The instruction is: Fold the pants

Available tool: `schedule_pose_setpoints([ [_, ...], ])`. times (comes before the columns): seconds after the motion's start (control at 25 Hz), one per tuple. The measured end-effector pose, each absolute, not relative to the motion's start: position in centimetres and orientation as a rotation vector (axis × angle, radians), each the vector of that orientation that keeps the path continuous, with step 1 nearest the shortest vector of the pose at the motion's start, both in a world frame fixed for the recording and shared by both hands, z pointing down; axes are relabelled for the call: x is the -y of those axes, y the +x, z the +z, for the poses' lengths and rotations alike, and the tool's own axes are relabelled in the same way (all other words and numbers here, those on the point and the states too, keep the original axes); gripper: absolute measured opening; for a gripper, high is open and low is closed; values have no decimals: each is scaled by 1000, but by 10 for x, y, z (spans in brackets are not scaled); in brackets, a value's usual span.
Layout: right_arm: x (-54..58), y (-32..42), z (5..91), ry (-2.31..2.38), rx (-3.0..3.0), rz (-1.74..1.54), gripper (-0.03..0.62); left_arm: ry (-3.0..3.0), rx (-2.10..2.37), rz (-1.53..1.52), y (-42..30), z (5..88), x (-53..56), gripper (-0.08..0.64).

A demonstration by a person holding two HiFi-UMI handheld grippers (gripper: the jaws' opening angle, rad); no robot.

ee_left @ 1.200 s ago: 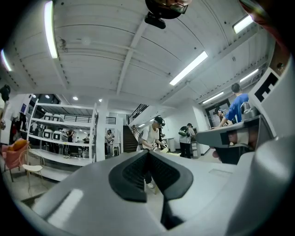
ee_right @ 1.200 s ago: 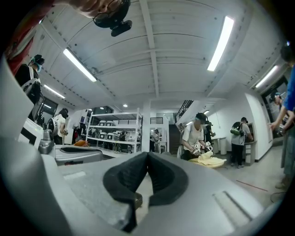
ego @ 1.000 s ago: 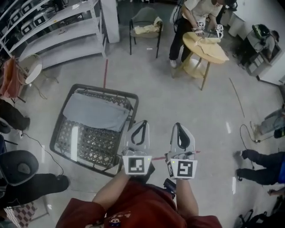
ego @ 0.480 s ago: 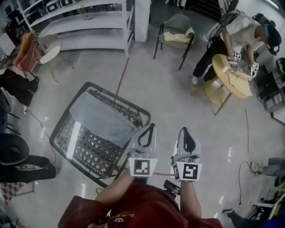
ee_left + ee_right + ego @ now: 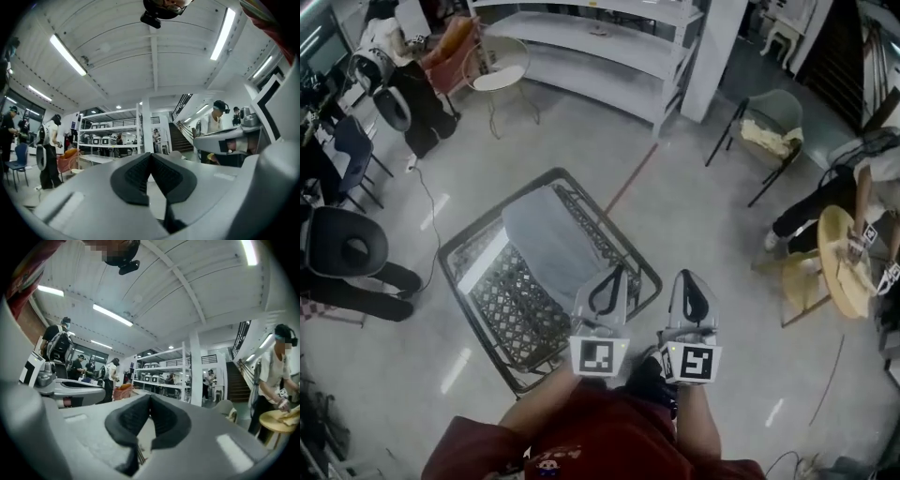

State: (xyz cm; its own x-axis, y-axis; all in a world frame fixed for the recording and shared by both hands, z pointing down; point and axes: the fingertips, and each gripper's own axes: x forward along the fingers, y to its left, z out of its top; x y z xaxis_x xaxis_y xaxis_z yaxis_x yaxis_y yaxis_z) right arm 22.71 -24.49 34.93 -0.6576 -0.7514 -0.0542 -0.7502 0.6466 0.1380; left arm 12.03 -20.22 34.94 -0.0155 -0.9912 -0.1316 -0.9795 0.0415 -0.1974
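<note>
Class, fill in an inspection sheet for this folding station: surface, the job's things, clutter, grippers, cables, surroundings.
Surface: dark wire-mesh table on a pale glossy floor.
Job's things: grey pants lying flat across the table.
Clutter: nothing seen on the table besides the pants.
Grippers: left gripper and right gripper both shut and empty, held side by side.
Cables: thin cable trailing on the floor left of the table.
Surroundings: white shelving, a chair, a person working at a round wooden table on the right.
</note>
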Motion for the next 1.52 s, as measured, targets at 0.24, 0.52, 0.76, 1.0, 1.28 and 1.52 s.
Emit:
schedule_pose_setpoints([
  [0.24,296,176,348,945,3022,-214,2,-1738,-2325,-78,83,346,228,6],
  [0.52,341,135,341,512,3144,-189,2,-1397,-2600,-21,61,339,244,6],
  [0.76,334,122,353,316,3162,-128,2,-1189,-2721,-39,61,345,214,6],
  [1.0,302,101,358,241,3143,-156,2,-1155,-2771,-133,42,360,173,6],
  [1.28,261,88,375,248,3104,-206,2,-1203,-2726,-158,30,373,135,6],
  [1.52,250,87,413,200,3037,-109,2,-1212,-2788,-71,29,404,123,6],
])
